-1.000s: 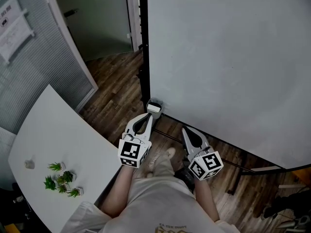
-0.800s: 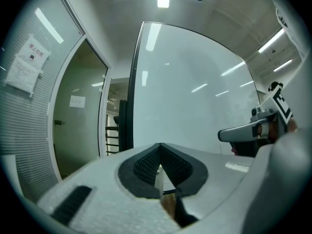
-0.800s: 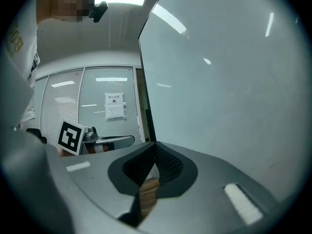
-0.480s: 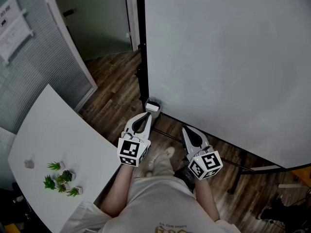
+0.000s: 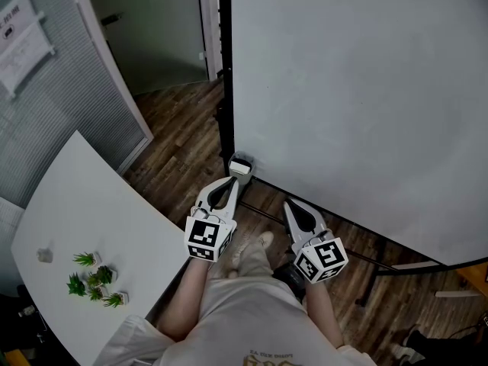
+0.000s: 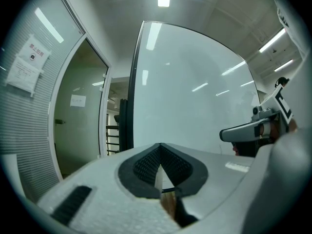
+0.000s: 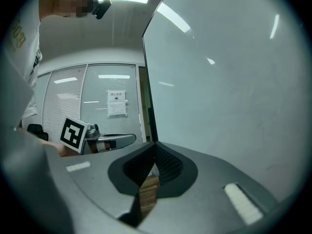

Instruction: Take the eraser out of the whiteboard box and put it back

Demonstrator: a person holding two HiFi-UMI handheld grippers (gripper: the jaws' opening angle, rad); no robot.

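The whiteboard box [image 5: 241,166] is seen at the lower left corner of the whiteboard [image 5: 351,90], just beyond the left gripper [image 5: 229,185]. The jaws of the left gripper are pressed together on nothing. The right gripper [image 5: 292,208] is held closed and empty too, farther off. The eraser cannot be made out.

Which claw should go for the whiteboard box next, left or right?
Left, likely. The left claw points at the whiteboard box, tip just short of it; the right claw sits farther along the whiteboard. Both are shut and empty, so open first.

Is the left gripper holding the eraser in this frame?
No, the left gripper has its jaws closed together with nothing between them.
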